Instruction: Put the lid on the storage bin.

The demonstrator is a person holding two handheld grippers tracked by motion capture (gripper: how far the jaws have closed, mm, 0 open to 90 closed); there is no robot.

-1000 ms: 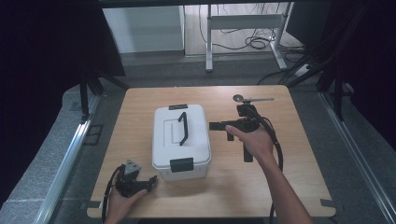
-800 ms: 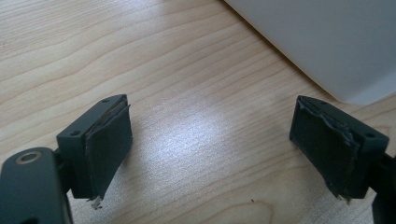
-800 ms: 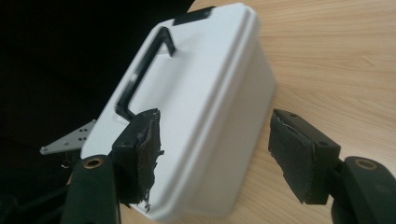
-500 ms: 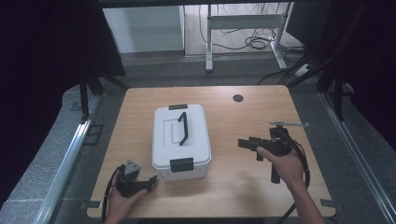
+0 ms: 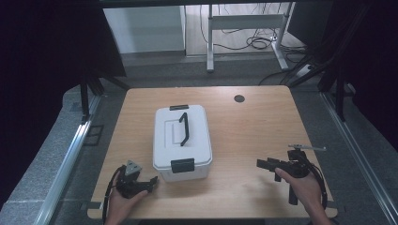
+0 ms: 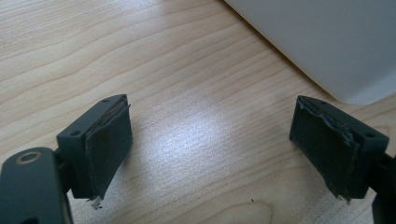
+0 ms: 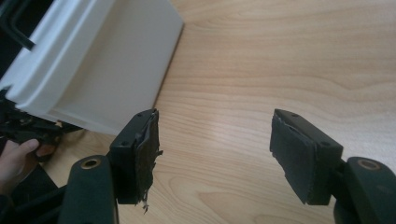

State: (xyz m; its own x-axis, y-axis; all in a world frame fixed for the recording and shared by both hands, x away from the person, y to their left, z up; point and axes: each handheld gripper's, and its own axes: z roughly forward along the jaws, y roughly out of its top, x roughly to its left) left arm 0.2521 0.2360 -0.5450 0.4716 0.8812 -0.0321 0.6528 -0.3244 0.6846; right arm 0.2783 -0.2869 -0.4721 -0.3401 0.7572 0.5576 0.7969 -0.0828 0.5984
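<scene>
Since half a second ago the right gripper (image 5: 264, 164) has drawn a little nearer the person's edge of the table (image 5: 244, 126), after travelling from beside the white box (image 5: 181, 140) a second ago down to the near right part of the tabletop; the left gripper (image 5: 151, 180) has kept its place at the near left corner of the box.

Seen from the high view, the white box stands closed at the middle of the wooden table, its black handle (image 5: 183, 128) lying along the lid and a black latch (image 5: 182, 165) on the end that faces the person. A small dark round mark (image 5: 239, 98) sits on the far side of the tabletop.

The left gripper (image 6: 210, 149) has its jaws spread wide with bare wood between them and nothing held; in the left gripper view the box (image 6: 322, 42) fills the upper right corner, just beyond the jaw on that side. The right gripper (image 7: 215, 156) is likewise wide open and empty, pointing across the table towards the box (image 7: 93, 70), which lies apart from it. In the right gripper view the person's left hand (image 7: 16, 158) shows past the box's near corner
</scene>
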